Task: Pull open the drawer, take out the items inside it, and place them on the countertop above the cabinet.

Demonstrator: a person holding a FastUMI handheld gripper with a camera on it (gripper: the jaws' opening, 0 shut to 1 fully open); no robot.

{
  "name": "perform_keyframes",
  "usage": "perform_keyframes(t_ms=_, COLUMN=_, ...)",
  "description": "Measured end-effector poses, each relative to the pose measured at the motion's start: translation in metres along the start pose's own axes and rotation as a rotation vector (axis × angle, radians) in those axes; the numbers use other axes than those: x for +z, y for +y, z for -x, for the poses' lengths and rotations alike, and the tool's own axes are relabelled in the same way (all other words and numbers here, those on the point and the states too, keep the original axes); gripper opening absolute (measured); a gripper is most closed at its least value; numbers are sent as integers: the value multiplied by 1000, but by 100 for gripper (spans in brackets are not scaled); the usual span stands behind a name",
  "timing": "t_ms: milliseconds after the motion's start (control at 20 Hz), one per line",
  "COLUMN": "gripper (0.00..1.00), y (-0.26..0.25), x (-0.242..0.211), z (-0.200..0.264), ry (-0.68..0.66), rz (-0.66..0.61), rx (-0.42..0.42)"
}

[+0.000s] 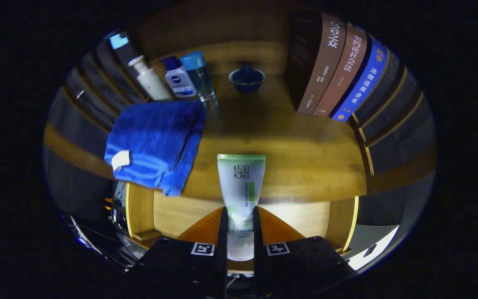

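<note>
Your gripper (239, 232) has both fingers clamped on the lower body of a white tube (240, 195) with a green crimped end. The tube stands upright between the pads, crimp upward, and the grip sits low so most of its length rises clear ahead of you. That hold looks deliberate: with the tube squeezed near its cap end, you can carry it up and over the edge without the soft body folding.

Beyond the tube lies the wooden countertop (288, 137), its front edge just behind the crimp. So the tube is lifted out and raised near counter height, but not yet over the surface. Below, the pale inner boards of the open drawer (172, 214) show on either side of your fingers.

On the counter a blue towel (156, 143) drapes over the front edge to the left, with three bottles (176, 79) behind it, a small blue lidded bowl (246, 79) at the back and a row of books (342, 74) to the right. The bare patch straight ahead looks the likely place to set down.

Your hand holds the gripper level, pointing squarely at the cabinet — a forward push and a gentle lowering should do.
</note>
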State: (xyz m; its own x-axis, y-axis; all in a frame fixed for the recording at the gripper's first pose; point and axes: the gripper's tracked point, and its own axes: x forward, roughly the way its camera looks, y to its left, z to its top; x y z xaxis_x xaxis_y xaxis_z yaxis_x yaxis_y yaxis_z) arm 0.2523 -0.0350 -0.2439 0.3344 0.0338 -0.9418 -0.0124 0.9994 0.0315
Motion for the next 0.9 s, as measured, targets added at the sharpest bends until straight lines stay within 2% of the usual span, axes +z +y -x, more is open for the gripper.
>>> perform_keyframes(t_ms=350, gripper=30, y=-4, x=48, z=-45, ry=48, rz=-26, rx=-49)
perform_keyframes(t_ms=650, gripper=32, y=-7, x=55, z=-63, ry=77, rz=-37, rx=-61)
perform_keyframes(t_ms=800, gripper=46, y=-10, x=59, z=-63, ry=68, rz=-39, rx=-80)
perform_keyframes(t_ms=900, gripper=74, y=-17, x=60, z=-58, ry=61, rz=-21, rx=-94)
